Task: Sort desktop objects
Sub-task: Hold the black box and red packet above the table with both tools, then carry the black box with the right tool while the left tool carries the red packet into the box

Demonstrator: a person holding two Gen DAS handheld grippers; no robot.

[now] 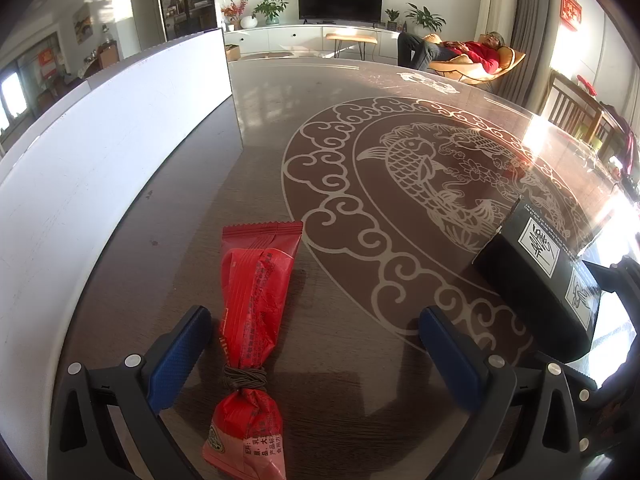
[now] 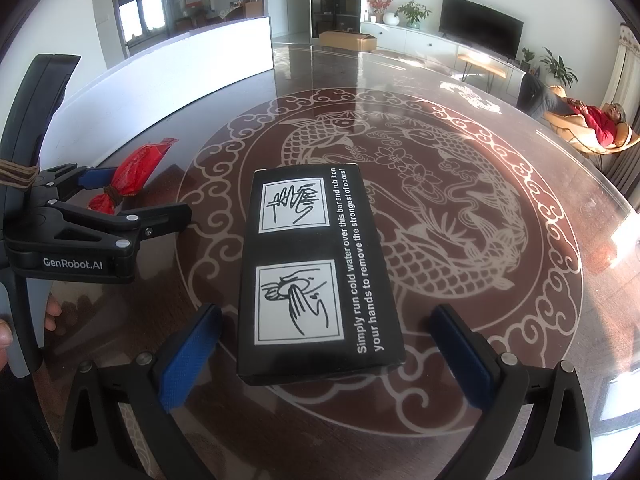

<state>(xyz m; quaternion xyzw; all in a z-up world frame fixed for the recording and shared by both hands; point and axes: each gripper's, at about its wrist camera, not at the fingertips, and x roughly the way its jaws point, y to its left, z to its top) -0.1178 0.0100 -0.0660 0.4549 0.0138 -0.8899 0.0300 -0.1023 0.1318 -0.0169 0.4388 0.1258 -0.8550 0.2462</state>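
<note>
A red snack packet point(image 1: 252, 316), tied near one end with brown cord, lies on the dark patterned table between the open fingers of my left gripper point(image 1: 316, 356); neither pad touches it. It also shows in the right wrist view point(image 2: 132, 176), with the left gripper point(image 2: 132, 196) around it. A black box point(image 2: 316, 272) with white hand drawings and white print lies flat between the open fingers of my right gripper point(image 2: 328, 352), apart from both pads. The box also shows at the right of the left wrist view point(image 1: 540, 276).
A long white box wall point(image 1: 100, 160) stands along the table's left side, also in the right wrist view point(image 2: 180, 64). The round glass table top point(image 2: 440, 208) carries a fish pattern. A person reclines in a chair point(image 1: 472, 56) beyond the table.
</note>
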